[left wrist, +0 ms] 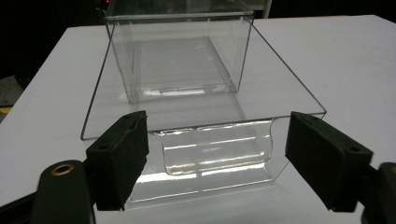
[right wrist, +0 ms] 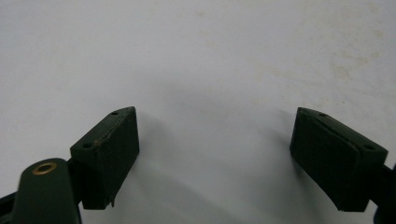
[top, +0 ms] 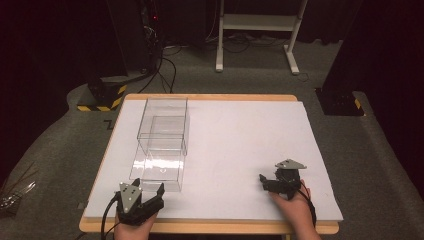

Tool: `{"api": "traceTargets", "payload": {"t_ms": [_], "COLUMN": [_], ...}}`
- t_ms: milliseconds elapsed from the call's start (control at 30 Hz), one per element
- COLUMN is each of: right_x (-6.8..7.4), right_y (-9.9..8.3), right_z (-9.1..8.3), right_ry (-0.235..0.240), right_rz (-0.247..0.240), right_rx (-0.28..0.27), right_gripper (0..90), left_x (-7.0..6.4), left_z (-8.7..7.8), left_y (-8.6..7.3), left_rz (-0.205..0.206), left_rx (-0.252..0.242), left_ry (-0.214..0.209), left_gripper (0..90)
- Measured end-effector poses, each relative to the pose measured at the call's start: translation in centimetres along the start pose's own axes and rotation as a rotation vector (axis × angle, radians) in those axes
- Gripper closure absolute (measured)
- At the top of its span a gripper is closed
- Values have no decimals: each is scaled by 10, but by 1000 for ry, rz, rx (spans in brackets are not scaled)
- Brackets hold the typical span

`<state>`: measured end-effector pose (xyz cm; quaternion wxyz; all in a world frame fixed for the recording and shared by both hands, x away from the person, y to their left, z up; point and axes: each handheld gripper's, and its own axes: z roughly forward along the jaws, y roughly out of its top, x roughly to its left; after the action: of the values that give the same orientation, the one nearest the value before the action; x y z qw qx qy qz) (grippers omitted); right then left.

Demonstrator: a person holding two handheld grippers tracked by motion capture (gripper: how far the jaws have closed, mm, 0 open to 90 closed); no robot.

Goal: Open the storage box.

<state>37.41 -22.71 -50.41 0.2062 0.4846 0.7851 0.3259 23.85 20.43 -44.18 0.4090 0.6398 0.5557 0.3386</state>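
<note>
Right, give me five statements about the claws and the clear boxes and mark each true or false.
1. The left claw is clamped on a clear box. False: its jaws stand open, apart from the near clear box.
2. The right claw is open over bare white tabletop. True.
3. Two clear boxes lie in a line, the far clear box behind the near one. True.
4. The near clear box has a curved grip moulded into the front that faces the left claw. True.
5. The right claw points at the clear boxes. False: in the right claw's view there is just white surface between its jaws.
</note>
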Motion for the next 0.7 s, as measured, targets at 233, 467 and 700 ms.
{"api": "traceTargets", "payload": {"t_ms": [233, 467, 700], "right_x": [0, 0, 0], "right_y": [0, 0, 0], "right_z": [0, 0, 0], "right_ry": [0, 0, 0], "right_rz": [0, 0, 0], "right_rx": [-1, 0, 0], "right_gripper": [154, 154, 154], "left_x": [3, 4, 13], "left_z": [3, 13, 29], "left_y": [14, 35, 51], "left_rz": [-2, 19, 38], "left_rx": [-16, -15, -16], "left_ry": [-30, -79, -128], "left_gripper": [238, 241, 250]}}
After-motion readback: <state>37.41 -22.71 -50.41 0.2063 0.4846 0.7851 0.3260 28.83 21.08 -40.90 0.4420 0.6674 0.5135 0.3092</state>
